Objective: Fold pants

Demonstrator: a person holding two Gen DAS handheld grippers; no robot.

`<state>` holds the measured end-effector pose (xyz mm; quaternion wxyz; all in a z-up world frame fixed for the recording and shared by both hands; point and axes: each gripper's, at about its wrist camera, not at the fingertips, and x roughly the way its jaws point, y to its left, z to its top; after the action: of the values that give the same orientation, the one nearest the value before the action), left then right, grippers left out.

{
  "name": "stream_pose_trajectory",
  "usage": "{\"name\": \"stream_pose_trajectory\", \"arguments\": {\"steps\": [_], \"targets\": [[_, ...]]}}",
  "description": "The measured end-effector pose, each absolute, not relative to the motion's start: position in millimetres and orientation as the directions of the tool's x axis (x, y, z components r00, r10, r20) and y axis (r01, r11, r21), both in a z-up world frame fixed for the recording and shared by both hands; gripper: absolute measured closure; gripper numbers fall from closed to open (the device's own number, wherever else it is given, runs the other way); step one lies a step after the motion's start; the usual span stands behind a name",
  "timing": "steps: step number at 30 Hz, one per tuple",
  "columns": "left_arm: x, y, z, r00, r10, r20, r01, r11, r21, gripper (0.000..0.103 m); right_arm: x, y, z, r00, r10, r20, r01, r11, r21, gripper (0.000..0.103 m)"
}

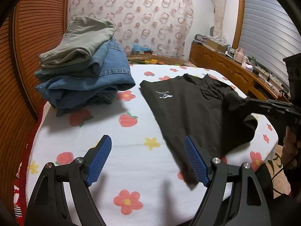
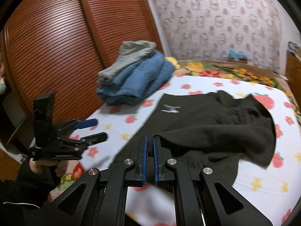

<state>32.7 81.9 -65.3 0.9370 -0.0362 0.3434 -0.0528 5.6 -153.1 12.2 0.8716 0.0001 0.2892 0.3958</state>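
Note:
Black pants (image 1: 188,109) with a small white logo lie on the flowered white sheet (image 1: 131,162); they also show in the right wrist view (image 2: 216,124). My left gripper (image 1: 146,146) is open and empty, hovering over the sheet at the pants' near left edge; it shows at the left in the right wrist view (image 2: 97,130). My right gripper (image 2: 149,141) is shut on a fold of the black pants and holds it lifted over the rest of the cloth. In the left wrist view it (image 1: 250,99) comes in from the right.
A stack of folded pants, khaki on blue denim (image 1: 84,69), sits at the sheet's far left (image 2: 135,75). A slatted wooden wardrobe (image 2: 65,47) stands on the left. A wooden sideboard with clutter (image 1: 235,66) runs along the right. The bed's near edge is right below the grippers.

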Motion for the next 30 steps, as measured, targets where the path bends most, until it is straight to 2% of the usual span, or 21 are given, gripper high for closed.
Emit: {"name": "stream_pose_trajectory", "arguments": {"steps": [7,10,14,20,30], "targets": [[36.0,83.1,-67.8,0.754,-0.127,-0.644,0.072,0.991,-0.111,0.023,26.0,-148.8,-11.6,0.492,0.672,-0.553,-0.682,0.693,0.235,0.097],[37.7,78.9,-68.5,0.751,-0.135,-0.646,0.082,0.99,-0.112,0.023,36.6,-157.4,-17.5,0.51,0.652,-0.561,-0.66,0.715,0.231,0.094],[42.4,69.5,-68.1,0.749,-0.154,-0.644,0.104,0.988,-0.115,0.023,44.9,-166.9,-17.4,0.556,0.616,-0.558,-0.633,0.749,0.197,0.077],[51.3,49.6,-66.1,0.746,-0.188,-0.639,0.15,0.982,-0.114,0.023,54.1,-201.6,-16.2,0.629,0.566,-0.533,-0.57,0.802,0.179,0.07],[67.3,23.2,-69.9,0.724,-0.243,-0.645,0.222,0.968,-0.115,0.025,71.6,-242.5,-35.5,0.725,0.403,-0.558,-0.414,0.903,0.114,0.069]]}}
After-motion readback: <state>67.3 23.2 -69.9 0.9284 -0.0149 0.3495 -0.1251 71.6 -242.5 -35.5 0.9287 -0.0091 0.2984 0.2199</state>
